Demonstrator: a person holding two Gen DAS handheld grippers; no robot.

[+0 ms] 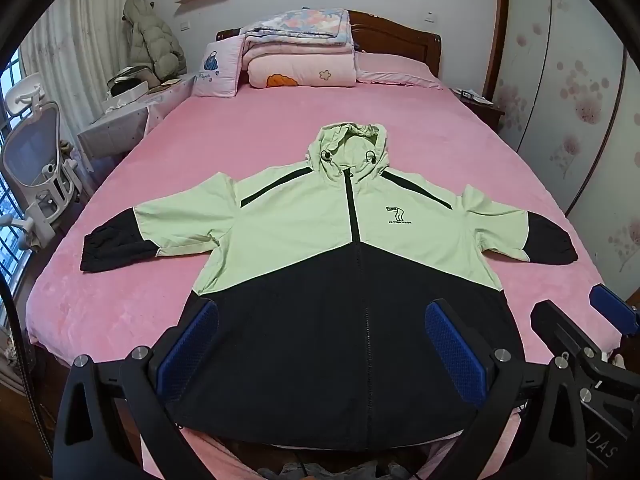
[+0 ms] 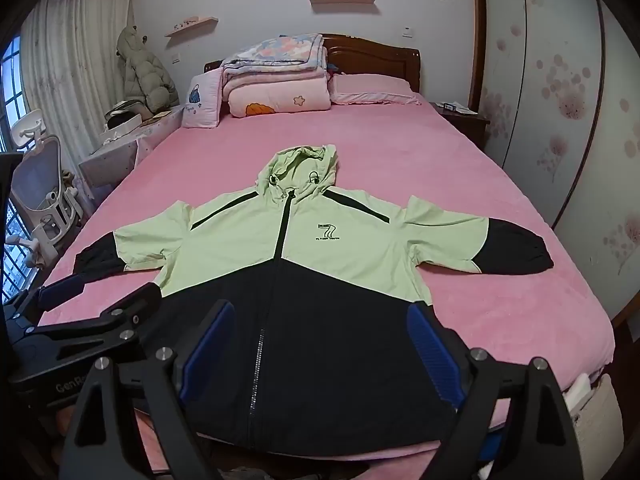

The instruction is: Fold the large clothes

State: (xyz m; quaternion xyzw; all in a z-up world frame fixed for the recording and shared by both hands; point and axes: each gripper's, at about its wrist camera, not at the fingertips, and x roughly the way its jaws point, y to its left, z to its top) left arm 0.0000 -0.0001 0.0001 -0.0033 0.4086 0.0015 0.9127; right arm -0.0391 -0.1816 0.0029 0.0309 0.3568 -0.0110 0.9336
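Hooded jacket point(image 1: 320, 248), green over black: lying flat, zipped, sleeves outspread, on pink bed point(image 1: 132, 304). Left tongs point(image 1: 322, 344) and right tongs point(image 2: 320, 354): both hovering spread wide above hem, gripping nothing.

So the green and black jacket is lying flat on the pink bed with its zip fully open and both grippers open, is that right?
Not quite: the jacket has its zip closed, as the left wrist view shows. It does lie flat on the pink bed, and the left gripper and right gripper are open.
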